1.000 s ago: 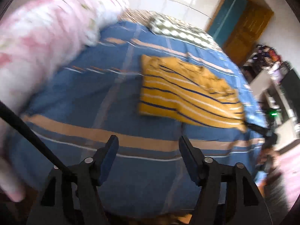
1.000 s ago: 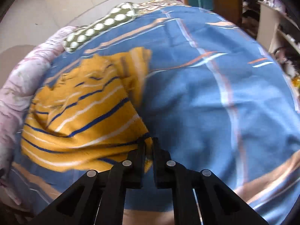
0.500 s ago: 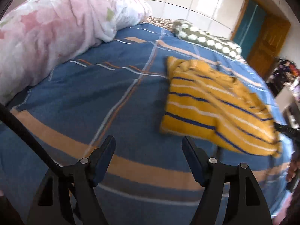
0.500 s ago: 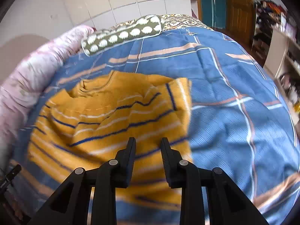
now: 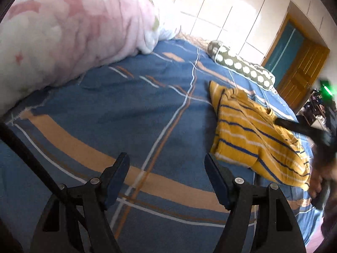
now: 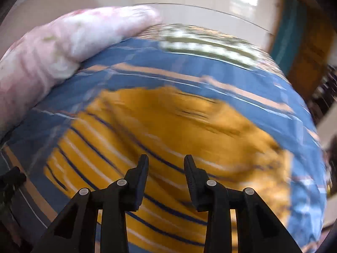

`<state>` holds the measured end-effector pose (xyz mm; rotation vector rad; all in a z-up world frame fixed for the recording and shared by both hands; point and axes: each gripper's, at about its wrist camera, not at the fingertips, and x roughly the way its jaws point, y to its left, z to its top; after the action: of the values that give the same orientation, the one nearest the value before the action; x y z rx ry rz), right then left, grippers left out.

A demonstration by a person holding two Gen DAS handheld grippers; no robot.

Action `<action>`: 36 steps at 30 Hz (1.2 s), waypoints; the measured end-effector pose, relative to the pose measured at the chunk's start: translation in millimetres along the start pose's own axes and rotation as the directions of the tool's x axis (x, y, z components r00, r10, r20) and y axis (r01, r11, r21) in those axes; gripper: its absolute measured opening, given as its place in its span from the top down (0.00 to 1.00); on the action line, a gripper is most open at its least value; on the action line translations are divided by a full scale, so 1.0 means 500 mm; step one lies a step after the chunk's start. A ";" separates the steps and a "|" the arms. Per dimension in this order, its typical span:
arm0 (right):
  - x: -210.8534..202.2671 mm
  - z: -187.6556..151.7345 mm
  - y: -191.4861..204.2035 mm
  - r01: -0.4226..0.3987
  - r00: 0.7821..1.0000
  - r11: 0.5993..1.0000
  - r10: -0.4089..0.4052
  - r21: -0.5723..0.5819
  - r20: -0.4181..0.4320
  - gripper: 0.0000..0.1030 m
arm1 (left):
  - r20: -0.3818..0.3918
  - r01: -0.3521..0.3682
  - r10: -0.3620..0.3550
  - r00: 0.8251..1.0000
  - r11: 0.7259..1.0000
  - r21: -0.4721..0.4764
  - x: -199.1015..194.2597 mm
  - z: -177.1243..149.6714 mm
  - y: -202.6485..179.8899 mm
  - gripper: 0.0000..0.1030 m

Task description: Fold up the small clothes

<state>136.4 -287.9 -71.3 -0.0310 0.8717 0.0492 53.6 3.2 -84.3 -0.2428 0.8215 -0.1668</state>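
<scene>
A yellow knit sweater (image 5: 250,132) with blue and white stripes lies folded on the blue plaid bedspread (image 5: 126,113). In the left wrist view it is to the right of my left gripper (image 5: 166,175), which is open, empty and low over the bare bedspread. In the right wrist view, which is blurred, the sweater (image 6: 168,132) fills the middle. My right gripper (image 6: 166,168) is open and empty just above it. The right gripper's dark body also shows in the left wrist view (image 5: 303,126), over the sweater's far side.
A pink and white quilt (image 5: 63,33) is heaped along the left side of the bed. A green pillow with white dots (image 5: 240,65) lies at the head. A wooden door (image 5: 303,71) and cluttered shelves stand at the right.
My right gripper let go of the sweater's corner, opened and now hovers over the sweater. My left gripper stayed open and swung left, so the sweater sits further right in its view.
</scene>
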 end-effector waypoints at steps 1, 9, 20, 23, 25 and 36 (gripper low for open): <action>0.017 0.013 0.021 -0.005 1.000 1.000 0.004 -0.014 -0.004 0.65 | 0.006 -0.007 0.007 1.000 1.000 0.009 -0.001 -0.001 0.001 0.29; 0.258 0.162 0.153 0.060 0.983 0.996 -0.071 -0.069 -0.167 0.64 | -0.041 -0.007 0.007 0.999 1.000 -0.008 0.041 0.004 0.033 0.29; 0.056 0.110 0.182 -0.086 0.996 0.989 0.086 -0.123 -0.009 0.51 | -0.022 -0.006 0.003 1.000 0.994 -0.108 0.032 0.019 0.073 0.29; -0.002 0.034 0.217 -0.118 0.993 0.963 0.115 -0.244 -0.026 0.51 | -0.010 -0.015 0.014 1.000 0.987 -0.159 0.026 0.020 0.094 0.29; -0.029 -0.033 0.253 -0.107 0.994 0.925 0.105 -0.365 -0.027 0.51 | -0.003 -0.023 0.023 1.000 0.984 -0.178 0.024 0.021 0.104 0.29; 0.075 -0.128 0.357 0.119 0.992 0.807 -0.127 -0.578 0.026 0.51 | 0.014 -0.067 0.072 0.997 0.974 -0.217 0.008 0.021 0.154 0.29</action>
<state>101.7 -111.6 -142.3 -0.6664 0.8392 0.1937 68.3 77.5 -101.5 -0.4194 0.8262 -0.0086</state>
